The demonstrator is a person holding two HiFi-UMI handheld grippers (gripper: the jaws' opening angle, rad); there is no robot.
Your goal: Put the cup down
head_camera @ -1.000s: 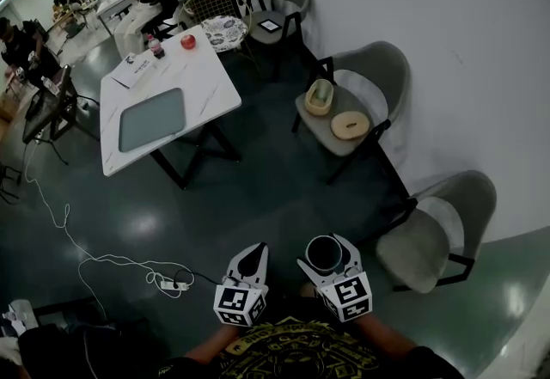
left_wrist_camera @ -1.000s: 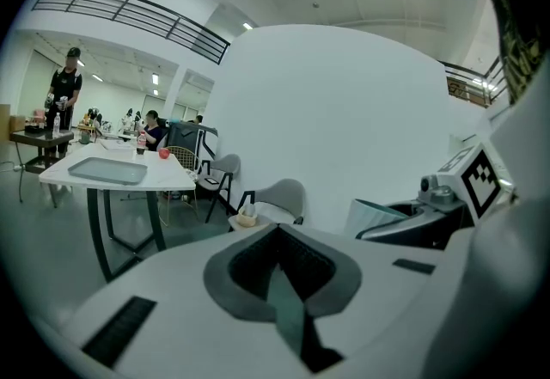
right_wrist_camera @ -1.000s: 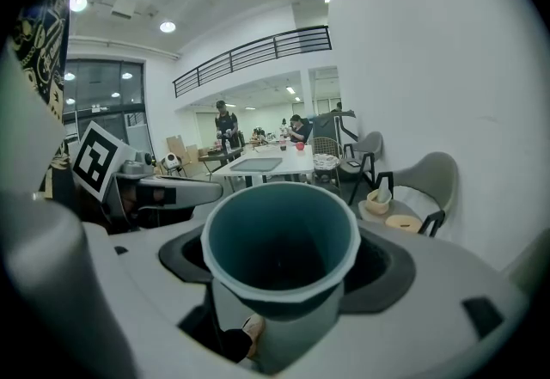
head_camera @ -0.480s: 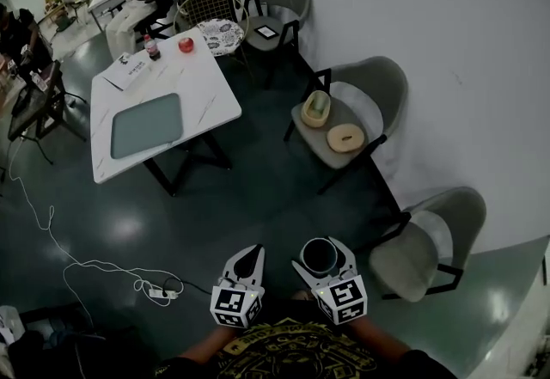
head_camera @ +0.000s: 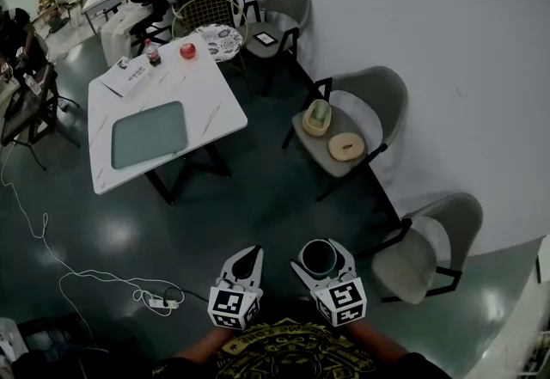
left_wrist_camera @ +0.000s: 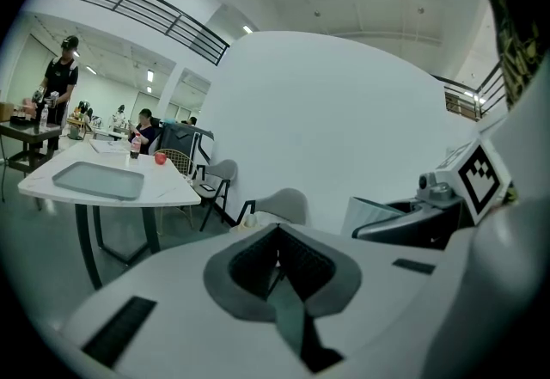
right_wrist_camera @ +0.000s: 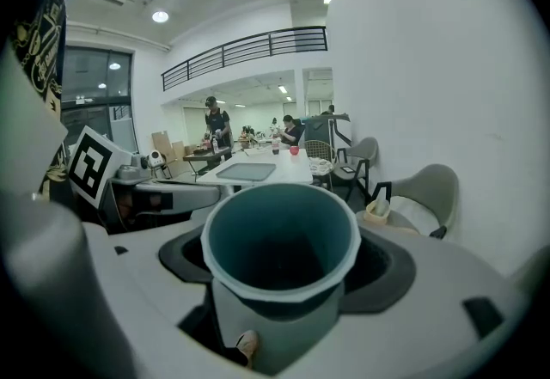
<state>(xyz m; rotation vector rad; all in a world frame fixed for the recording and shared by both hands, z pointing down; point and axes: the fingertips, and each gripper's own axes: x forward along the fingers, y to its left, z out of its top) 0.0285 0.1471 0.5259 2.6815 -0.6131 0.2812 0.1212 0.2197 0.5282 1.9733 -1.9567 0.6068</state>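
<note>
**Cup carried upright in the right gripper, over open floor**

The teal cup [right_wrist_camera: 282, 287] stands upright with its mouth up, clamped between the jaws of the right gripper [head_camera: 320, 251], whose dark pads press on its sides. It is empty as far as the right gripper view shows. It hangs above the dark glossy floor [head_camera: 258, 197], resting on nothing.

Just beside it, the left gripper [head_camera: 251, 257] has its jaws closed together with nothing between them.

To the right stands a grey chair [head_camera: 434, 235] with a bare seat. Further on, a second grey chair [head_camera: 378, 94] bears a round wooden lid [head_camera: 347, 146] and a small beige container [head_camera: 318, 117].

Well apart to the left is a white table [head_camera: 215, 89] with a grey tray [head_camera: 149, 134], a red apple [head_camera: 187, 50] and a bottle [head_camera: 154, 51].
</note>
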